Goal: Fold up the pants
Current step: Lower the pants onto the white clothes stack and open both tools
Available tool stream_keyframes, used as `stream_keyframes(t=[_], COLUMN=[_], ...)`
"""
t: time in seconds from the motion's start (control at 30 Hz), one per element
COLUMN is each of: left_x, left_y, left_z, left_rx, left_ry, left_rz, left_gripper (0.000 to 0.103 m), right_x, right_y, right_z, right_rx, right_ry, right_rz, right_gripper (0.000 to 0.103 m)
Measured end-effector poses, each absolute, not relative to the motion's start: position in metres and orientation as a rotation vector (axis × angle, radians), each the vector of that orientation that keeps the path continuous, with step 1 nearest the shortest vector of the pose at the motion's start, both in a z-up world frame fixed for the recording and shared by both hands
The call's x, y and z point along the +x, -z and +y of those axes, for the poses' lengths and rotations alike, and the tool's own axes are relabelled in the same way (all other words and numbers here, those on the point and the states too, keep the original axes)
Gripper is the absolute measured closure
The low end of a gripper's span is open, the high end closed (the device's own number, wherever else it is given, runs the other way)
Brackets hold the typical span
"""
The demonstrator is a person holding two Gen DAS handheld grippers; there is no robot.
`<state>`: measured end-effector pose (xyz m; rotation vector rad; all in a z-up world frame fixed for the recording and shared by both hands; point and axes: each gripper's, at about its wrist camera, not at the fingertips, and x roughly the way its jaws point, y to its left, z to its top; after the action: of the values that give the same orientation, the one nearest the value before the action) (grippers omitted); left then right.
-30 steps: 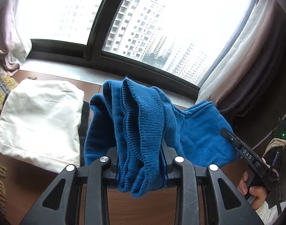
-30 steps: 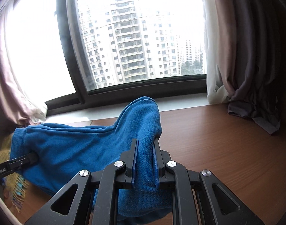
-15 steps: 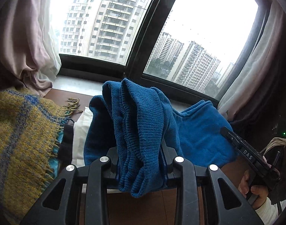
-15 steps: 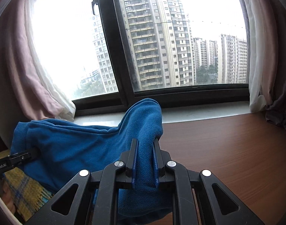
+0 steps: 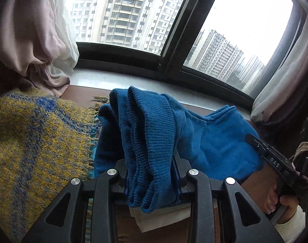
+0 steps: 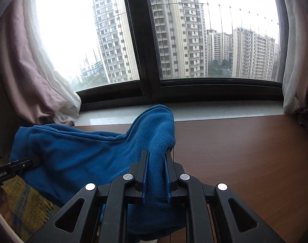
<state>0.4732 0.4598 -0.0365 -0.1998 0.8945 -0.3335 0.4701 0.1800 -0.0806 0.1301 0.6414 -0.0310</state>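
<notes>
The blue fleece pants hang folded between my two grippers, above the brown table. My left gripper is shut on a thick bunch of their ribbed end, which drapes over and hides the fingertips. My right gripper is shut on a fold at the other end of the pants. In the left wrist view the right gripper shows at the right edge, held by a hand. The left gripper pokes in at the left of the right wrist view.
A yellow and blue fringed blanket lies at the left. A folded white cloth peeks out below the left gripper. The wooden table runs to a window sill; curtains hang at both sides.
Both grippers have carried the pants leftward along the table. The white folded cloth has slid under the left gripper, the blanket now fills the left, and the window frame has shifted right.
</notes>
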Motion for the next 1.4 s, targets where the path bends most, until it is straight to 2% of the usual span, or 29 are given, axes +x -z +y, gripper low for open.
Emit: stream_keyframes(t=[0.1, 0.17, 0.23, 0.3, 0.33, 0.4, 0.5, 0.67, 0.73, 1.1, 1.4], left_x=[0.477, 0.478, 0.479, 0.480, 0.480, 0.480, 0.470, 0.463, 0.473, 0.518, 0.476], left_y=[0.053, 0.061, 0.063, 0.062, 0.060, 0.054, 0.032, 0.000, 0.007, 0.066, 0.027], left_z=[0.464, 0.466, 0.470, 0.473, 0.473, 0.471, 0.470, 0.470, 0.472, 0.500, 0.489], left_rx=[-0.181, -0.156, -0.130, -0.102, -0.082, -0.040, -0.016, 0.075, 0.080, -0.018, -0.038], left_ry=[0.283, 0.245, 0.202, 0.170, 0.158, 0.147, 0.144, 0.065, 0.069, -0.016, -0.041], left_rz=[0.934, 0.949, 0.957, 0.955, 0.958, 0.962, 0.910, 0.785, 0.810, 0.923, 0.776], left_gripper=[0.065, 0.056, 0.051, 0.047, 0.040, 0.038, 0.038, 0.026, 0.026, 0.027, 0.026], right_x=[0.481, 0.485, 0.489, 0.491, 0.493, 0.498, 0.494, 0.486, 0.487, 0.513, 0.504], right_y=[0.093, 0.099, 0.104, 0.108, 0.111, 0.116, 0.112, 0.081, 0.073, 0.093, 0.089], right_z=[0.180, 0.179, 0.180, 0.181, 0.181, 0.178, 0.175, 0.186, 0.192, 0.214, 0.218], right_rx=[0.118, 0.104, 0.079, 0.034, 0.012, -0.009, 0.017, 0.023, 0.036, -0.051, -0.053], right_ry=[0.083, 0.116, 0.142, 0.198, 0.233, 0.267, 0.250, 0.217, 0.182, 0.177, 0.124], right_rz=[0.693, 0.718, 0.746, 0.758, 0.770, 0.806, 0.796, 0.707, 0.685, 0.756, 0.734], right_gripper=[0.087, 0.087, 0.074, 0.068, 0.062, 0.056, 0.056, 0.056, 0.049, 0.049, 0.049])
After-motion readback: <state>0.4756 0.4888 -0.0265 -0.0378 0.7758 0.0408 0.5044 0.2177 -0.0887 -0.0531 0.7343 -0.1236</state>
